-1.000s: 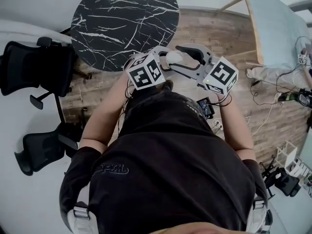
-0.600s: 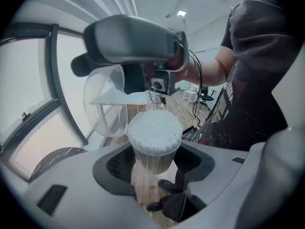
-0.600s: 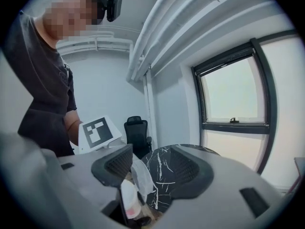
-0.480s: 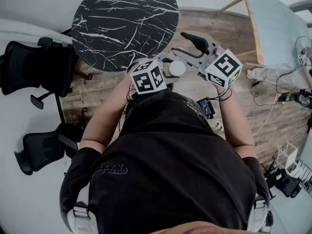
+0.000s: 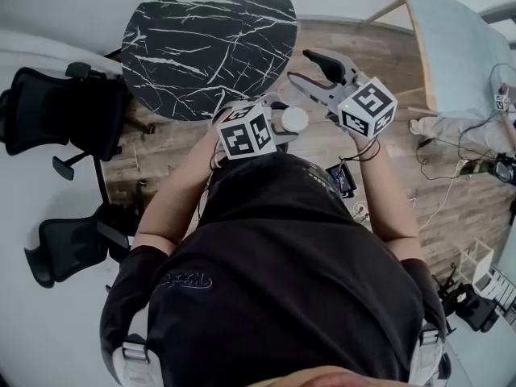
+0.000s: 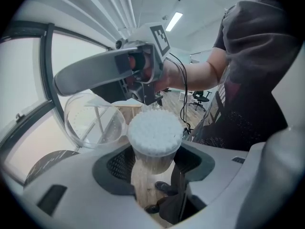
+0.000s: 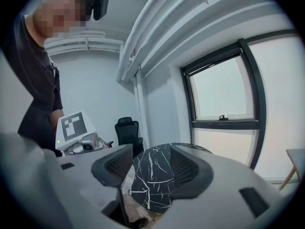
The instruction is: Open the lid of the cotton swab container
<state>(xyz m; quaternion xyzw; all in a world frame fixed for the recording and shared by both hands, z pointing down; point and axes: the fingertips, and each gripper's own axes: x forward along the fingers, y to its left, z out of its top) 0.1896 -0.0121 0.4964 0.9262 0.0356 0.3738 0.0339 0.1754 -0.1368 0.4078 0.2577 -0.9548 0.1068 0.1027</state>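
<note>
Left gripper view: the left gripper (image 6: 155,163) clamps the swab container (image 6: 154,132) by its body, upright, with the white swab heads bare on top. The clear lid (image 6: 93,120) stands open at the container's 9 o'clock, touching its rim. In the right gripper view the right gripper (image 7: 151,168) gapes wide and empty, the black marble desk (image 7: 152,194) showing through the gap. The head view puts it at the container's 1 o'clock, apart from it.

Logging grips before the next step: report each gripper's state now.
Left gripper: closed on the cotton swab container, whose clear lid is open.
Right gripper: open, nothing between its jaws.
</note>
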